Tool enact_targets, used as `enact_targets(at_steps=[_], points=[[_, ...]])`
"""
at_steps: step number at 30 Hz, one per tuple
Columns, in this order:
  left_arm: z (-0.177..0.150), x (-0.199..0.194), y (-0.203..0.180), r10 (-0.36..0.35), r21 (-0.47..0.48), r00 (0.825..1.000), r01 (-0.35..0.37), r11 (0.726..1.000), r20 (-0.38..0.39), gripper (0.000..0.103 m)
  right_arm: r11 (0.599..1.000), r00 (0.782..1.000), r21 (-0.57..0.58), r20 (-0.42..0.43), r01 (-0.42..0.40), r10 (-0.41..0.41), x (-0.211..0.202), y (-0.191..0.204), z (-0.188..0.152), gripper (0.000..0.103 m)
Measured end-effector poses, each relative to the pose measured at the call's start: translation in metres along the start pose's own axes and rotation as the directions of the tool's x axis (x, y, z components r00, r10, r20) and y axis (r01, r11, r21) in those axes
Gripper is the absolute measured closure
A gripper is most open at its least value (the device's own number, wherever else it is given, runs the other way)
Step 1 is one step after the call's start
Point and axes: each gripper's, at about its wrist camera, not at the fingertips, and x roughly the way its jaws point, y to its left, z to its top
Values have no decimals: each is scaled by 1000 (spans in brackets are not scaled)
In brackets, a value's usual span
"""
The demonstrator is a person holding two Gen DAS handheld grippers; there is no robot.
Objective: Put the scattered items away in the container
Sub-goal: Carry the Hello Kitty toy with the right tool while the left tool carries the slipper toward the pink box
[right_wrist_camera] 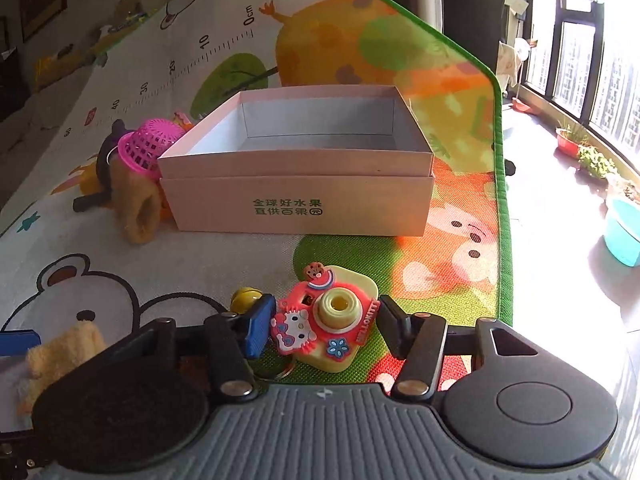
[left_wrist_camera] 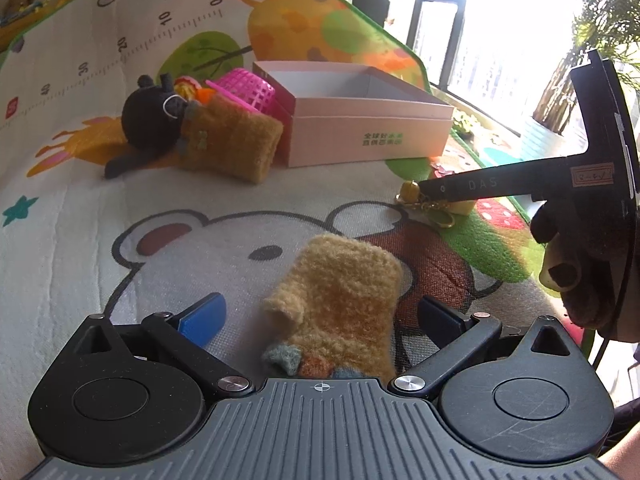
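Note:
A fuzzy yellow mitten [left_wrist_camera: 332,300] lies on the play mat between the fingers of my left gripper [left_wrist_camera: 320,316], which is open and straddles it without pinching. My right gripper [right_wrist_camera: 326,326] is open around a yellow and pink toy camera [right_wrist_camera: 324,316] with a keyring and a yellow bell [right_wrist_camera: 244,298]. The left pad is close to the camera and the right finger stands apart. The open pink cardboard box [right_wrist_camera: 296,204] [left_wrist_camera: 360,132] stands farther back with nothing visible inside. To its left lie a black plush [left_wrist_camera: 152,116], a second mitten [left_wrist_camera: 232,140] and a pink basket [left_wrist_camera: 248,88].
The play mat's green edge [right_wrist_camera: 504,220] ends just right of the box. Beyond it is bare floor with a teal basin [right_wrist_camera: 624,236] and potted plants [right_wrist_camera: 592,156] by a bright window. The right gripper's body [left_wrist_camera: 600,184] reaches in at the right of the left wrist view.

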Motion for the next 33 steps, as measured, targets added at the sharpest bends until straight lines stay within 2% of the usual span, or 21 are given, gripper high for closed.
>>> enact_targets(at_steps=[3, 5, 6, 8, 12, 16, 21, 24, 26, 28, 31, 33], points=[[0, 2, -6, 6, 26, 1000, -6, 1000, -10, 0, 1000, 1000, 0, 11, -29, 29, -19, -1, -7, 48], [-1, 4, -10, 20, 49, 1000, -20, 999, -12, 4, 999, 999, -8, 22, -40, 40, -32, -2, -11, 48], [-1, 4, -11, 28, 58, 1000, -28, 998, -9, 7, 999, 999, -13, 26, -47, 48, -38, -2, -12, 48], [-1, 5, -13, 58, 84, 998, -58, 995, 2, 26, 998, 997, -21, 31, -63, 64, -49, -2, -16, 48], [1, 4, -13, 75, 87, 997, -76, 993, 8, 38, 995, 994, -40, 47, -92, 94, -65, 0, -20, 48], [1, -1, -17, 60, 104, 998, -61, 993, 12, 46, 994, 992, -54, 68, -100, 104, -74, 4, -22, 48], [1, -6, -24, 41, 119, 999, -42, 992, 9, 46, 993, 991, -50, 75, -104, 107, -78, 4, -25, 48], [-1, -6, -24, 48, 125, 999, -48, 991, 5, 41, 994, 992, -46, 74, -103, 106, -79, 3, -27, 48], [-3, -5, -22, 57, 125, 998, -57, 991, 1, 32, 994, 992, -39, 71, -100, 103, -79, 1, -29, 48], [-5, -3, -19, 64, 116, 998, -62, 991, -11, 28, 994, 993, -30, 65, -101, 103, -78, 0, -31, 48], [-6, -2, -20, 63, 123, 998, -62, 990, -7, 29, 994, 992, -20, 55, -111, 112, -77, -2, -34, 48], [-5, -3, -22, 57, 134, 998, -56, 989, -2, 38, 993, 992, -19, 52, -114, 115, -76, -1, -35, 48]])
